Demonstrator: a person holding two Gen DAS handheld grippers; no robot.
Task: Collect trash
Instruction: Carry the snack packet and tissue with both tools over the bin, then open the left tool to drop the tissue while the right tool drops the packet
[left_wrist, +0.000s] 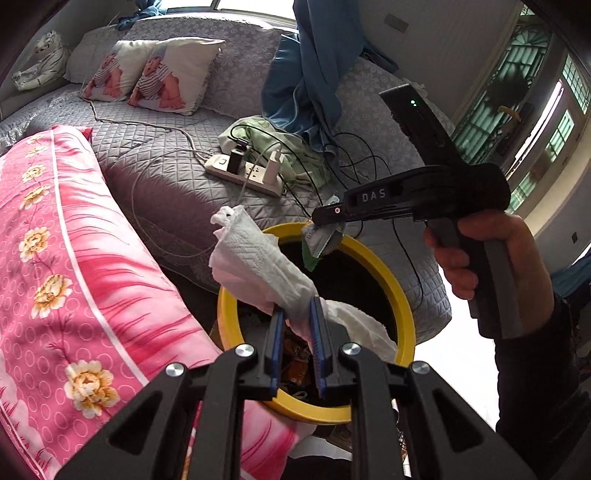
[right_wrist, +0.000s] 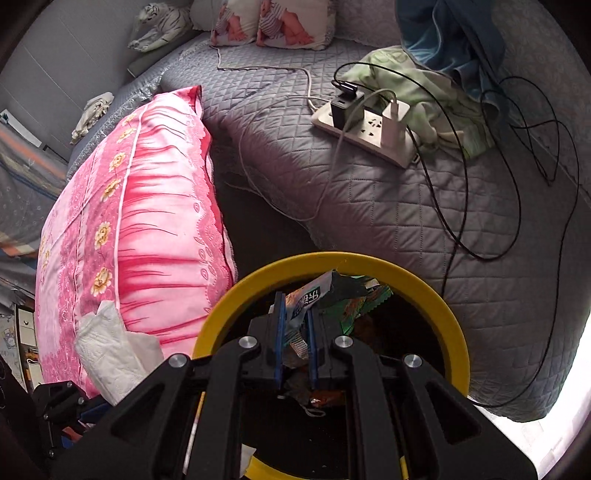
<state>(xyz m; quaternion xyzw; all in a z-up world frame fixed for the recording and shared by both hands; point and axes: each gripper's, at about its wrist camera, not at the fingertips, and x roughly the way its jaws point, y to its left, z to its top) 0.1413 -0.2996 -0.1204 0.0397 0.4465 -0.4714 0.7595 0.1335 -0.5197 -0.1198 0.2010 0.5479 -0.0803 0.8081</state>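
Both hands are over the bin (left_wrist: 402, 295) now, its yellow rim ringed just beside the bed (left_wrist: 166, 177) and the pink pillow (left_wrist: 74, 240).

Left gripper (left_wrist: 297, 328): fingers pinching a white tissue (left_wrist: 258, 266), crumpled and long, clamped near its middle so both ends flop free. One end rises over the bin's near rim toward the pillow, the other droops across the rim on the far side from it. It hangs above the opening, though partly over the rim, so a release here might leave it draped on the edge rather than inside.

Right gripper (right_wrist: 295, 332): fingers pressed onto a snack wrapper (right_wrist: 310, 299), grey-green with printed lettering, held upright between the blue pads. In the left view that gripper (left_wrist: 328, 218) comes in level over the bin's far rim, the person's hand (left_wrist: 480, 258) wrapped round the handle, the wrapper dangling straight into the dark mouth. Good spot for a drop, I'd say.

Inside the bin, more wrappers (right_wrist: 354, 306) already lie piled, so the collecting looks well along.

On the bed behind the bin a power strip (right_wrist: 365, 129) with chargers and loose black cables (right_wrist: 517, 166) stays well clear of both loads. Next call, by my reading: open up and let both pieces fall, the tissue perhaps nudged further inward first.
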